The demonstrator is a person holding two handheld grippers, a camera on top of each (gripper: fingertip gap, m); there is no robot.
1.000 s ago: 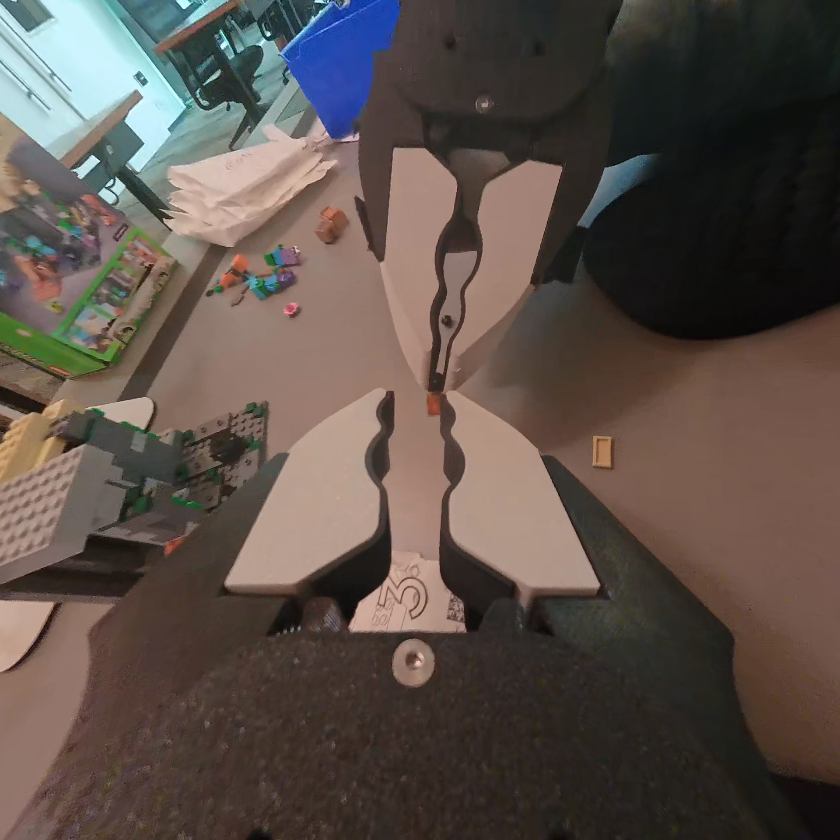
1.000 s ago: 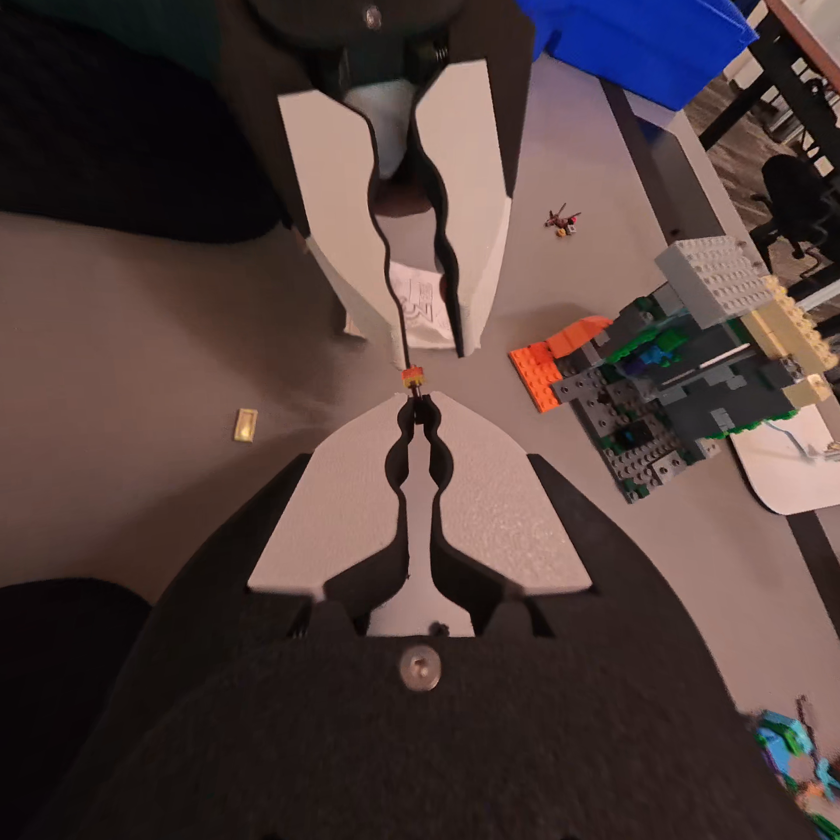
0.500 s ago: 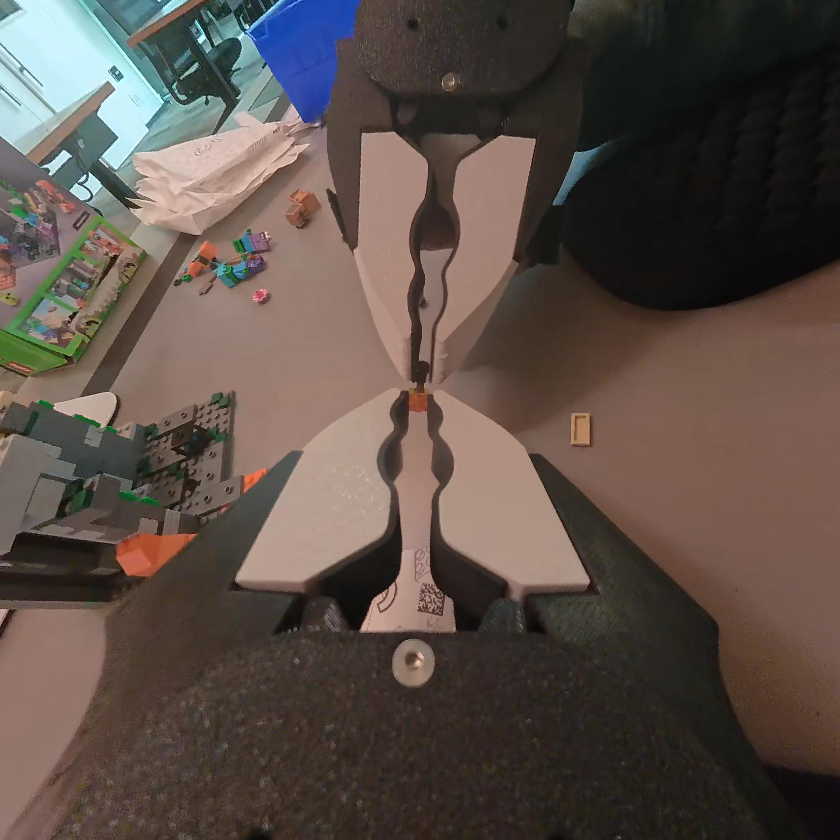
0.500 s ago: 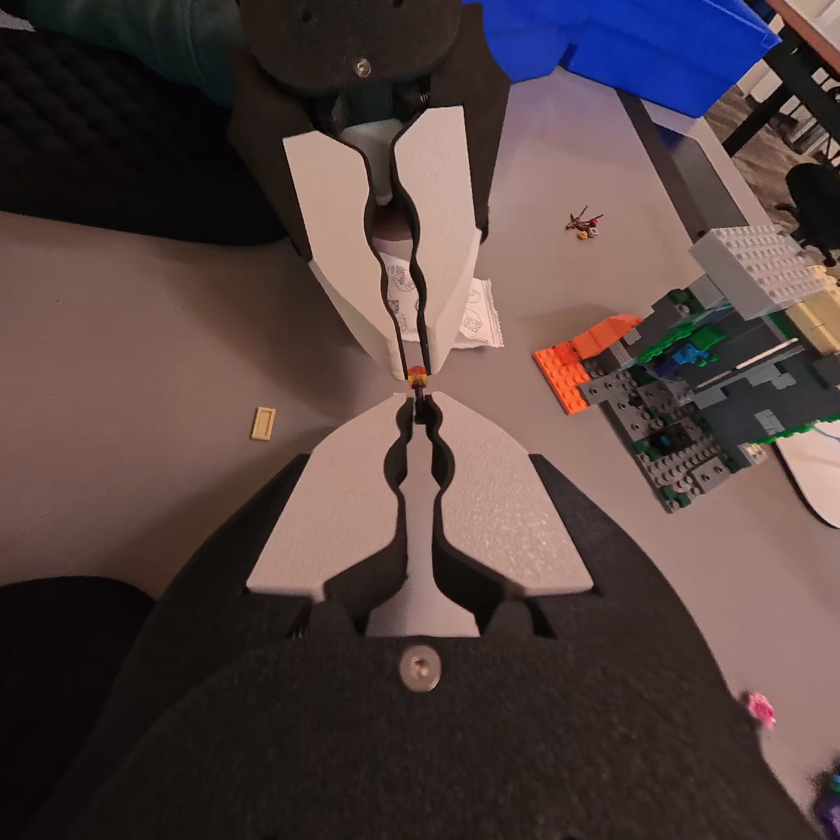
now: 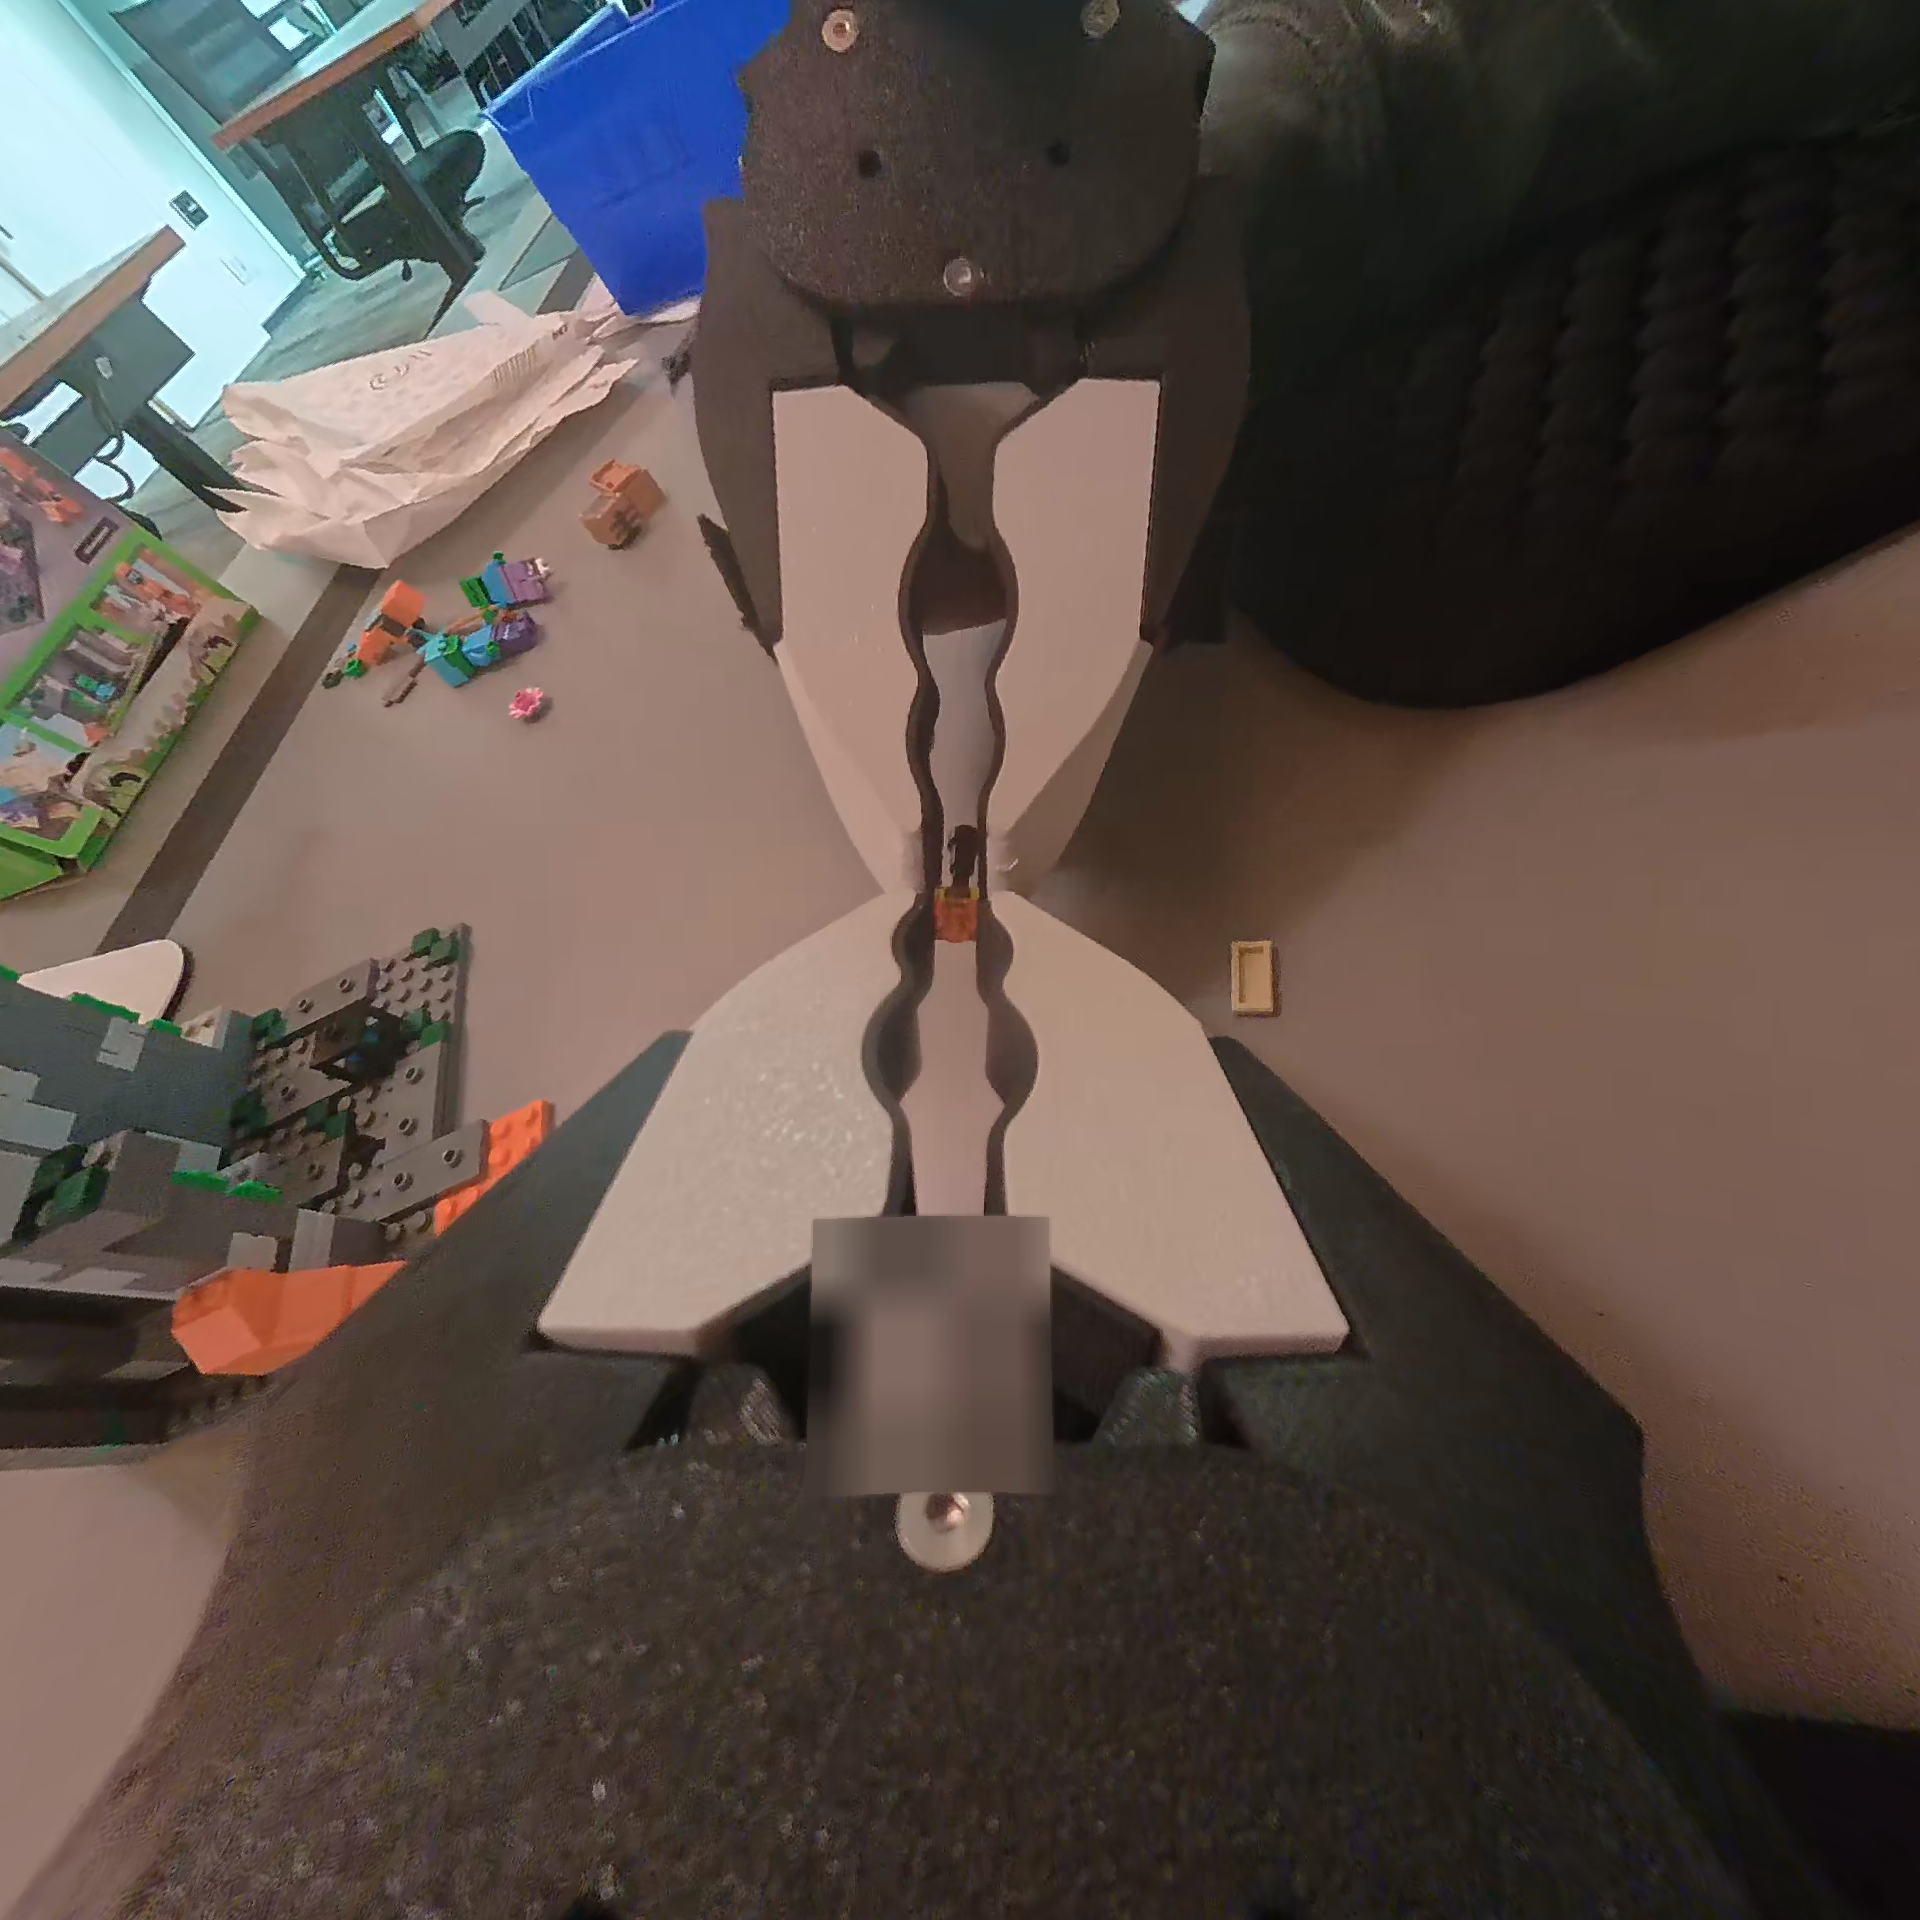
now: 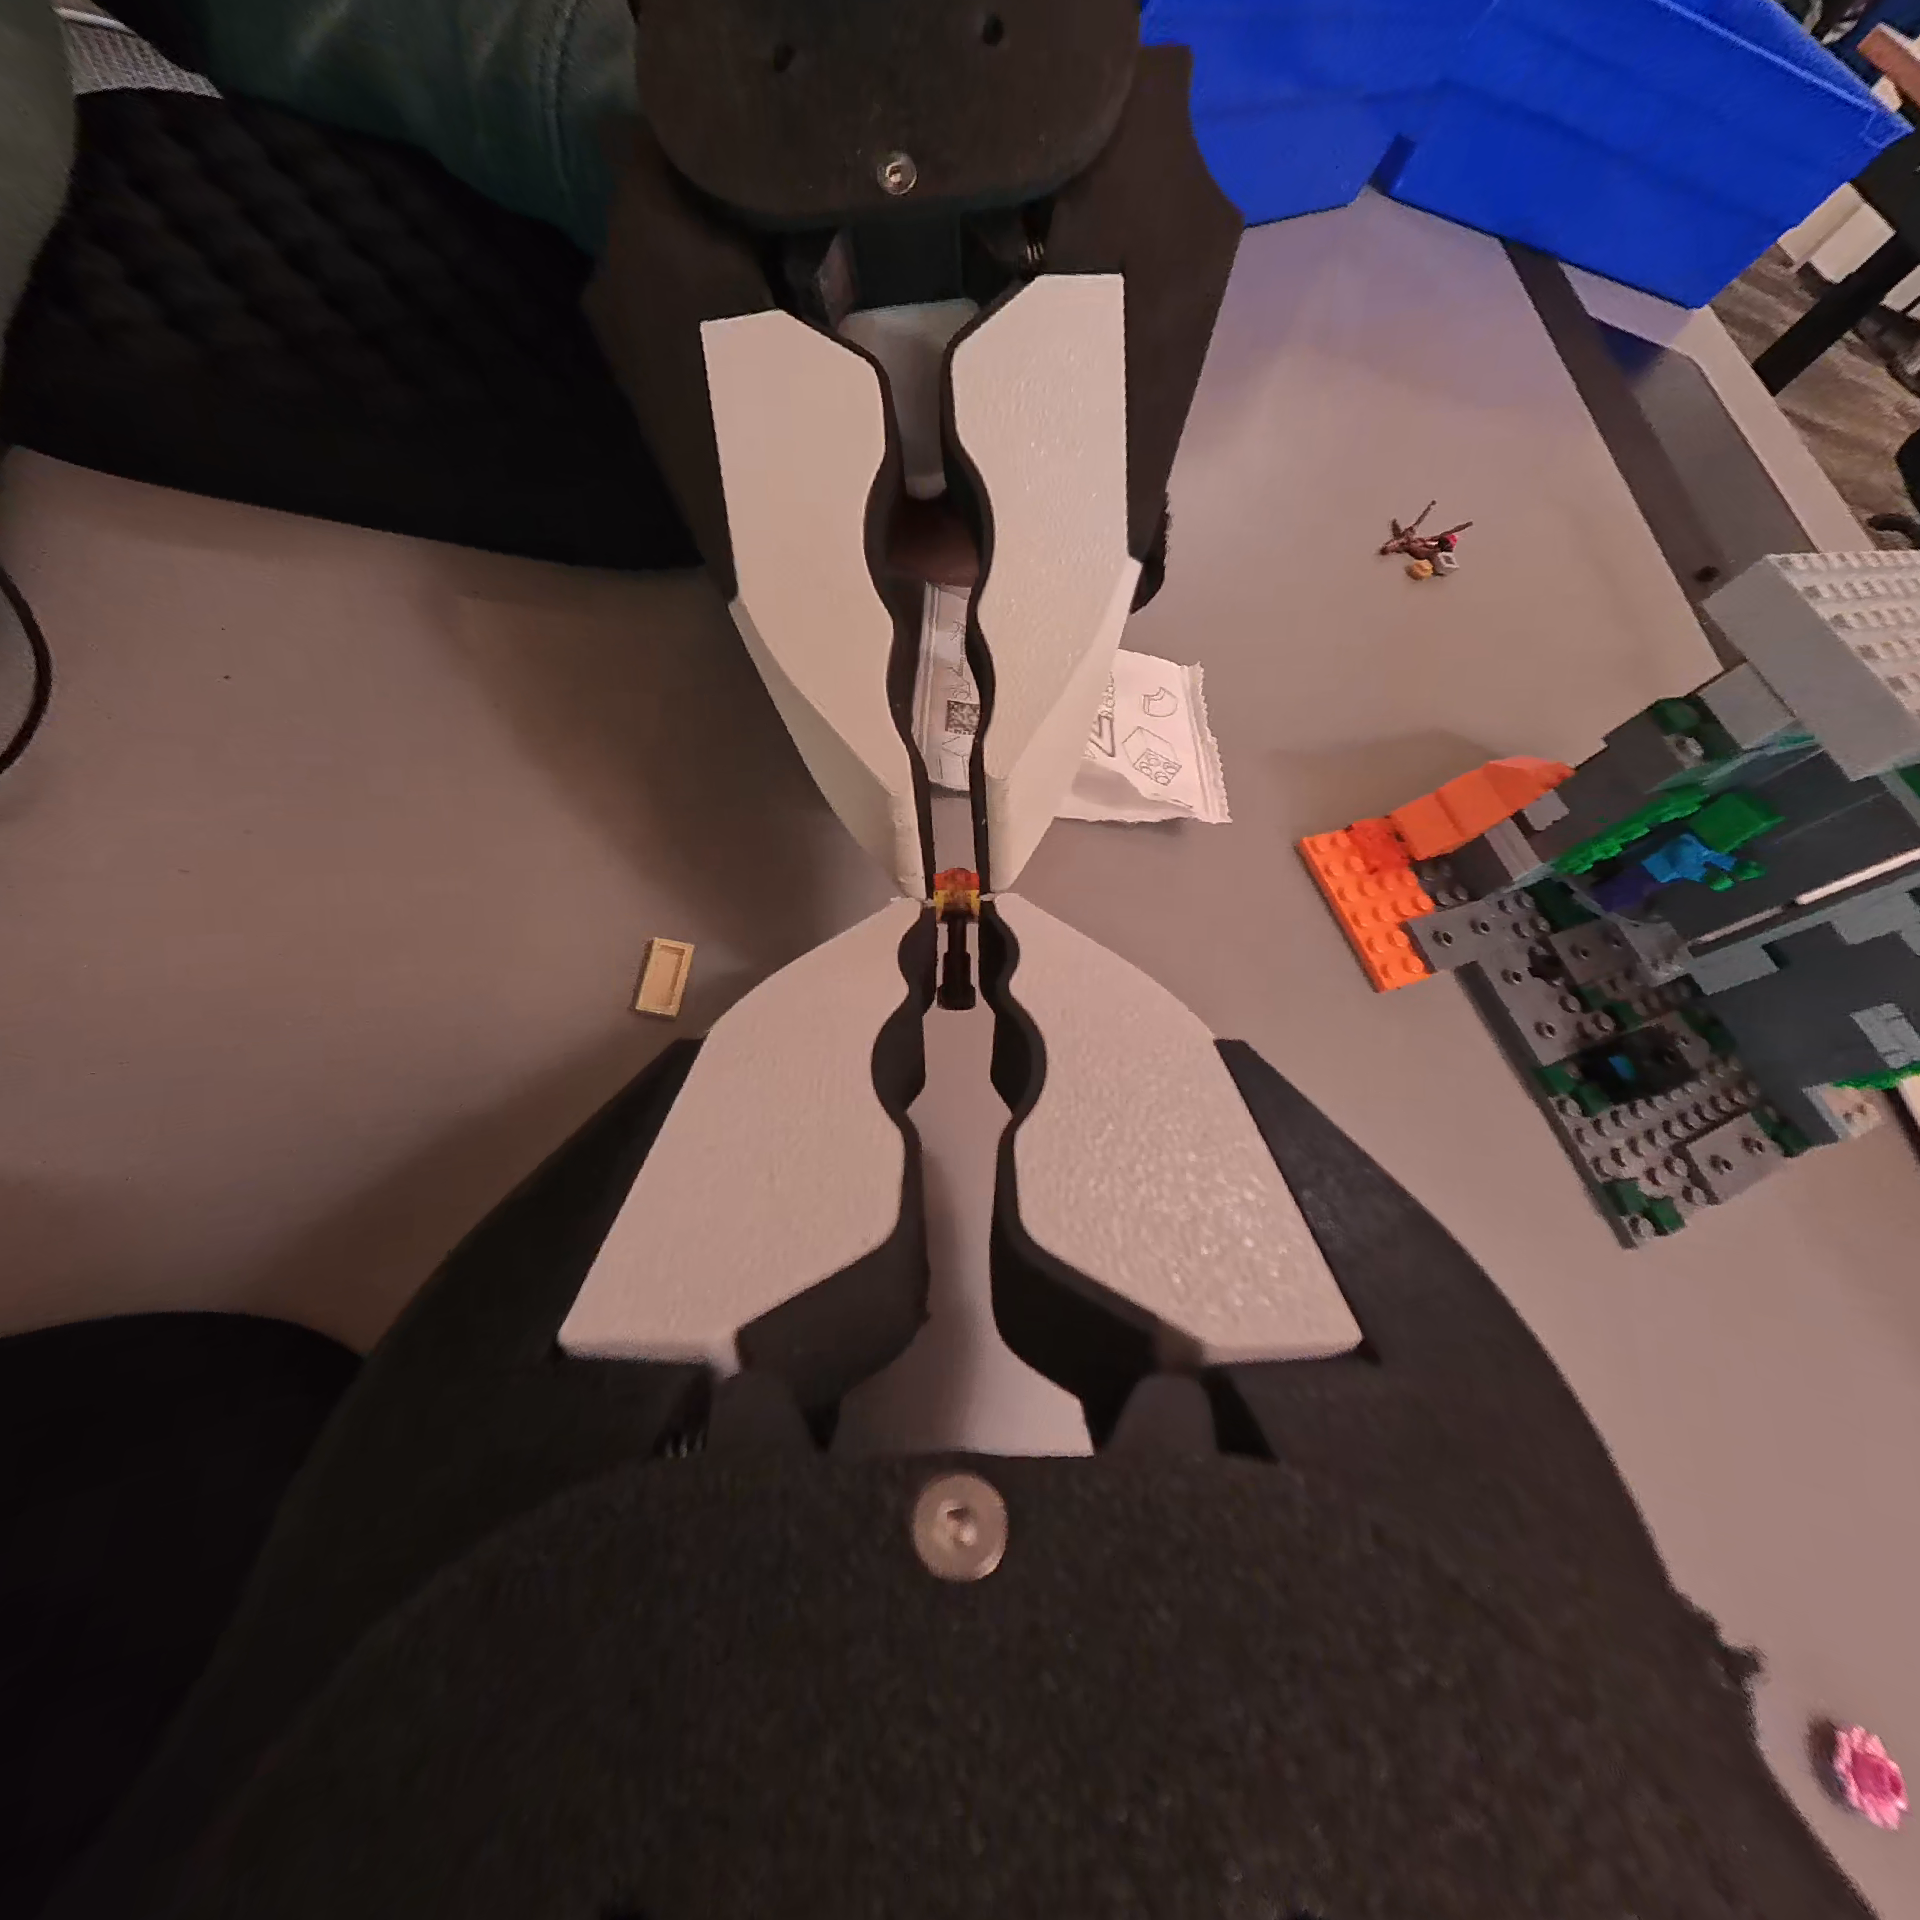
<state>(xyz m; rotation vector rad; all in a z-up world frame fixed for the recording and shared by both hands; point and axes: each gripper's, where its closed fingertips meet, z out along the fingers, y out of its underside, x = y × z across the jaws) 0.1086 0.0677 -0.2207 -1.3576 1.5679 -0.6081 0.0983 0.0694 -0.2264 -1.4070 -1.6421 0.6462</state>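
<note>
- Grey worktop (image 5: 1507,1039), brick model (image 6: 1662,966) off to one side.
- My left hand-held gripper (image 5: 956,920) pinches a tiny orange piece (image 5: 956,920).
- My right hand-held gripper (image 6: 954,951), tip to tip with it, clamps a black peg (image 6: 952,966) (the two parts touching).
- Tan tile (image 6: 661,975) lies nearby.

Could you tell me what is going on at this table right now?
A person holds two handheld grippers tip to tip above a grey table. The left gripper pinches a tiny orange brick piece, and the right gripper pinches a thin black stick that meets that piece. A partly built brick model, a small tan tile and loose colourful pieces lie around them.
</note>
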